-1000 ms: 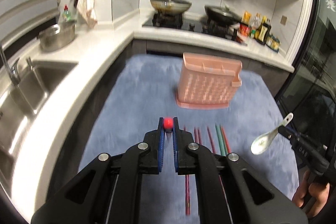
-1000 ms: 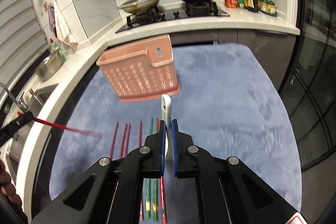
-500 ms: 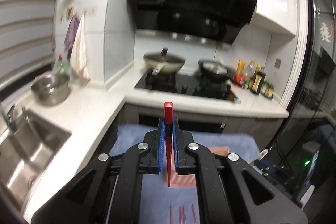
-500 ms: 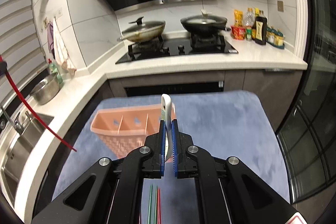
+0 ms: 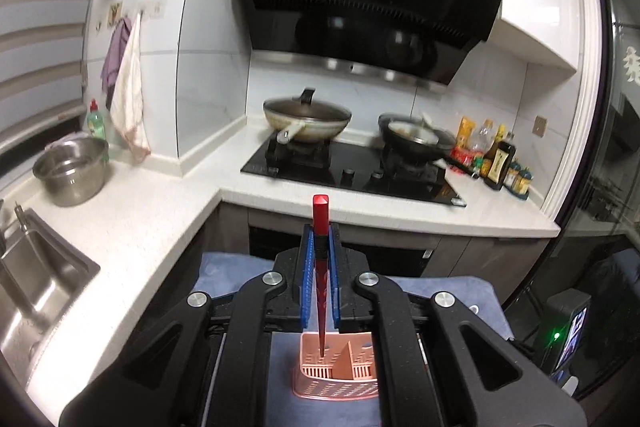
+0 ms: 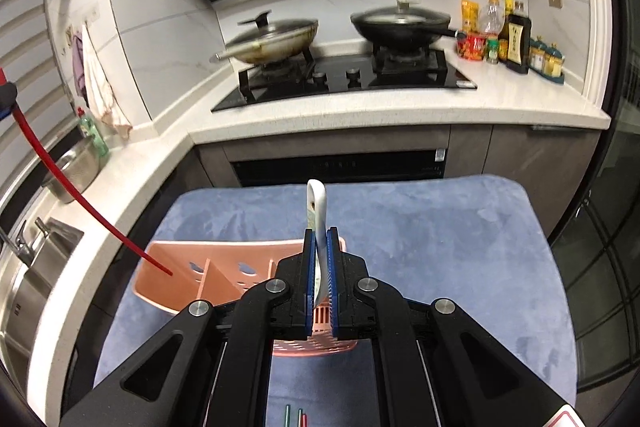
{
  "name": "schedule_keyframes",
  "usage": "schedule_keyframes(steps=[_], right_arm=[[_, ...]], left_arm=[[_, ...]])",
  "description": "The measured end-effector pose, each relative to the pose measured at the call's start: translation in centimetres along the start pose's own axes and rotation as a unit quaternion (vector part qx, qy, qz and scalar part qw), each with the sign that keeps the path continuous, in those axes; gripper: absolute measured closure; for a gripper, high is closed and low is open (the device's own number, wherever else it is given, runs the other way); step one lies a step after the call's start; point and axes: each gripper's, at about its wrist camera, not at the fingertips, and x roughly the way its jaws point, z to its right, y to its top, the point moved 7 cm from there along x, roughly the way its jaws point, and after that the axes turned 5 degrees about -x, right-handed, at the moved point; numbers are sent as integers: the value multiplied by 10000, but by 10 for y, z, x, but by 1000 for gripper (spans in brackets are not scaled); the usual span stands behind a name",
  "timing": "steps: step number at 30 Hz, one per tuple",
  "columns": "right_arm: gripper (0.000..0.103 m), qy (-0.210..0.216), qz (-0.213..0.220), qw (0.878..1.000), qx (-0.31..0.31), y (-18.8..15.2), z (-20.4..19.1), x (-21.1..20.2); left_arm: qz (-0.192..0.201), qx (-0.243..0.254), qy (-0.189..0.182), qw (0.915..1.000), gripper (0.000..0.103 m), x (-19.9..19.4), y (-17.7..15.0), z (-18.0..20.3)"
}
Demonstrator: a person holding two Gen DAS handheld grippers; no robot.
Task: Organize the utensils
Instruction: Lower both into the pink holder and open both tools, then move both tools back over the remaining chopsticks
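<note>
A: What has the left claw [image 5: 321, 235] got?

B: Its blue pads are clamped on a red chopstick [image 5: 320, 267], which stands nearly upright. The square butt sticks out toward 12 o'clock and the thin tip points down at 6 o'clock into the pink utensil basket [image 5: 340, 371]

A: Which compartment?

B: The tip hangs over the one left of the divider; whether it touches the bottom I cannot tell. From the right wrist view the same chopstick [image 6: 80, 203] slants in from 9 o'clock and its tip sits at the basket's [image 6: 224, 267] left compartment

A: And the right claw [image 6: 320, 239]?

B: Closed tight on a white ceramic spoon [image 6: 316, 211], handle end poking up toward 12 o'clock, the bowl hidden between the pads. It is held above the right end of the basket

A: Where is the basket standing?

B: On the blue mat [image 6: 440, 235] over the table, upright, open at the top. At 6 o'clock in the right wrist view a few chopstick ends [image 6: 296, 417], green and red, lie on the mat. Beyond, at 12 o'clock, is the stove [image 6: 344, 75] with two lidded pans
</note>
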Motion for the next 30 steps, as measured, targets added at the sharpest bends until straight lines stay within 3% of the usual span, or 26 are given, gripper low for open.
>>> schedule_keyframes(steps=[9,13,15,17,22,24,30], right_arm=[[95,30,-220,9998,-7,-16,2,27],[83,-35,-106,9999,-69,-16,4,18],[77,-51,-61,10000,-34,-15,6,11],[76,-61,-9,10000,-21,-14,7,4],[71,-138,128,9998,-85,-16,7,-23],[68,-153,167,9996,-138,-23,5,-40],[65,-224,125,9991,-341,-64,-2,-81]], left_arm=[[-441,-164,152,9988,96,38,-30,-19],[-473,-242,220,9983,91,38,-35,-28],[-431,-248,319,9983,74,33,-36,-32],[-387,-296,367,9981,67,27,-35,-37],[-391,-299,475,9977,65,4,-40,-48],[-403,-310,495,9975,58,-6,-46,-52],[-679,-182,575,9959,56,-39,-93,-63]])
